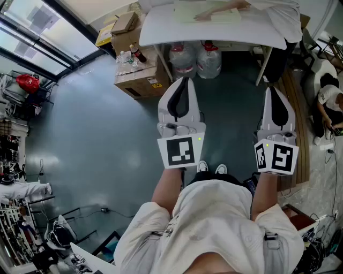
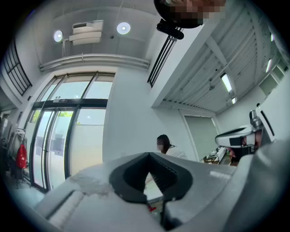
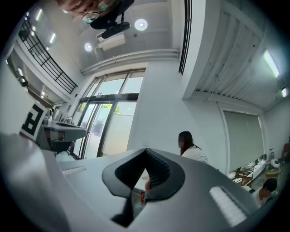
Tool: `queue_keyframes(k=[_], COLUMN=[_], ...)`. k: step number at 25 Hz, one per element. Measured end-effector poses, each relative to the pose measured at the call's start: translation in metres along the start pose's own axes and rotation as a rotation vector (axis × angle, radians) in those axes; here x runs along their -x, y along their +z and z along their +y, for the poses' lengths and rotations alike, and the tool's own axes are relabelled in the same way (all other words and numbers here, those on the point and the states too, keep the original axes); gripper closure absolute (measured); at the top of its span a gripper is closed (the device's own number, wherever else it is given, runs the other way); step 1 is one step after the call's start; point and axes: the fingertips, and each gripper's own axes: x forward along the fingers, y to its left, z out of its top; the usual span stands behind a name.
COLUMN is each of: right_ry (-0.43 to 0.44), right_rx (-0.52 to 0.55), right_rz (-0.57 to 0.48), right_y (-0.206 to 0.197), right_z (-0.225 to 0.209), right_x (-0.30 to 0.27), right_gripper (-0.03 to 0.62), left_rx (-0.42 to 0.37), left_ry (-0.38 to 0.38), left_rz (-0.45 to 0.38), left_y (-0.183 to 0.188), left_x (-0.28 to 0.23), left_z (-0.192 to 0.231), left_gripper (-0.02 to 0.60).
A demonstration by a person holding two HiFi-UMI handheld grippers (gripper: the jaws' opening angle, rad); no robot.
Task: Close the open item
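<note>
I hold both grippers at waist height over the grey floor, tilted forward and upward. In the head view my left gripper [image 1: 183,81] has its two dark pads pressed together with nothing between them. My right gripper [image 1: 271,91] likewise tapers to a closed point and holds nothing. In the left gripper view the left gripper [image 2: 148,155] meets at its tips against a white wall. In the right gripper view the right gripper [image 3: 146,151] does the same. I cannot tell which thing here is the open item.
A white table [image 1: 161,29] stands ahead, with a person's arm [image 1: 220,10] on it and two large water bottles [image 1: 195,60] under it. Cardboard boxes [image 1: 140,75] with small bottles sit to its left. Another person [image 1: 328,104] sits at far right. Glass doors [image 2: 68,131] lie left.
</note>
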Motion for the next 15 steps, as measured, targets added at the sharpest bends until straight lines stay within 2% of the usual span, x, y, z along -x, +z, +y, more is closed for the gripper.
queue_keyframes(k=[15], right_ry=[0.046], right_rx=[-0.047], right_rz=[-0.001], right_y=[-0.010], right_z=[-0.048], right_x=[0.019], right_gripper=[0.592], left_rx=[-0.012], left_ry=[0.049], left_rz=[0.022], left_y=[0.005], left_x=[-0.002], left_z=[-0.052], left_gripper=[0.580])
